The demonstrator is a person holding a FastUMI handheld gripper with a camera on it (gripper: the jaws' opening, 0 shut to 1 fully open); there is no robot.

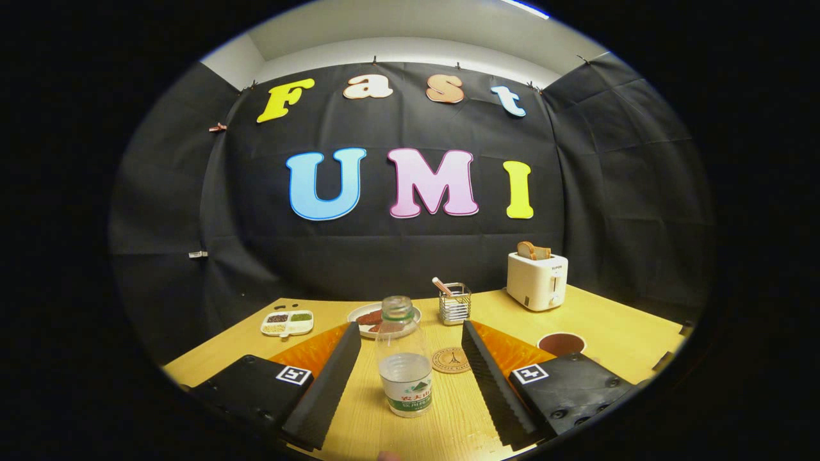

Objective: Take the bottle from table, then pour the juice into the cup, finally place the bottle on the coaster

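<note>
A clear plastic bottle (405,358) with no cap and a white and green label stands upright on the wooden table (615,326), partly filled with pale liquid. It is between my gripper's (407,333) two fingers, with a gap on each side, so the gripper is open. Just beyond the bottle and slightly right lies a round cork coaster (451,360). A cup (561,344) with a dark inside stands to the right, past the right finger.
A plate (382,320) with food sits behind the bottle. A small divided dish (287,323) lies at the left. A wire holder (455,303) stands behind the coaster. A white toaster (537,279) with bread is at the back right.
</note>
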